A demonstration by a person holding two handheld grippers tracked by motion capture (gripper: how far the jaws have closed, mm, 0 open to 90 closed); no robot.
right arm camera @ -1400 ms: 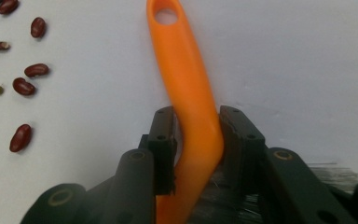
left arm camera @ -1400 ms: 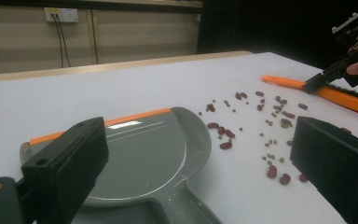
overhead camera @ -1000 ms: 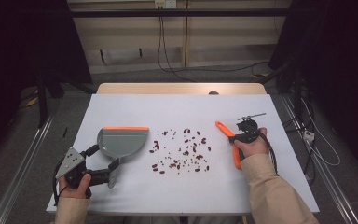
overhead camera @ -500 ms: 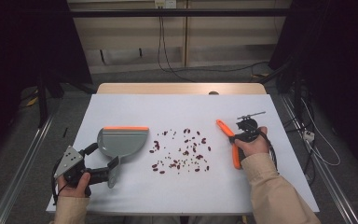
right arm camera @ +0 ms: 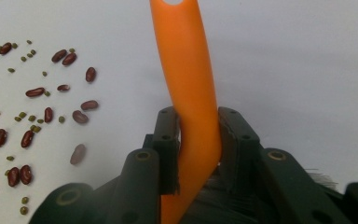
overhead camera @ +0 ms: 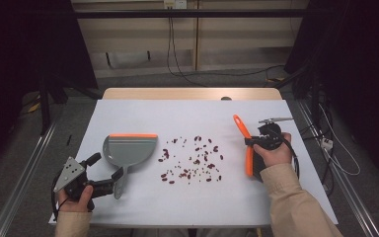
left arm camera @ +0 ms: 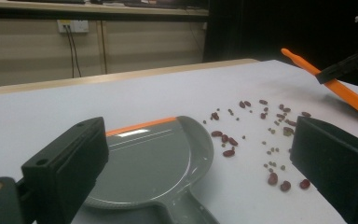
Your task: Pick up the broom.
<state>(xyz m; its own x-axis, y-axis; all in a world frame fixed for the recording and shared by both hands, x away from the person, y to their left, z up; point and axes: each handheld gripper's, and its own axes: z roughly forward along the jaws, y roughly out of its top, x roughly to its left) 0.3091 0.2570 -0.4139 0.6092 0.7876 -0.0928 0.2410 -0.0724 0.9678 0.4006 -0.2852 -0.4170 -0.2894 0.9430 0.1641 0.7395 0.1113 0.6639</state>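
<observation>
A grey dustpan point(overhead camera: 128, 150) point(left arm camera: 154, 163) with an orange lip lies left of centre on the white table point(overhead camera: 187, 116). My left gripper point(overhead camera: 106, 166) point(left arm camera: 205, 163) stands open at the dustpan's handle, one jaw on each side and neither touching it. Several red and small green beans point(overhead camera: 192, 160) point(left arm camera: 261, 135) point(right arm camera: 37, 116) are scattered in the middle. My right gripper point(overhead camera: 256, 143) point(right arm camera: 196, 135) is shut on the orange brush handle point(overhead camera: 242, 129) point(right arm camera: 186, 60) point(left arm camera: 335, 86), having just tightened on it. The handle tilts up off the table; dark bristles peek out under the jaws.
The table's wooden far edge point(overhead camera: 187, 93) carries a small dark object point(overhead camera: 225, 98). Metal rails point(overhead camera: 19, 182) run along both sides of the table, and cables point(overhead camera: 325, 148) lie on the floor to the right. Bare tabletop lies beyond the beans.
My right hand has lifted slightly with the brush, and the orange handle's tip now sits higher and farther back. The left gripper and the dustpan have not moved.
</observation>
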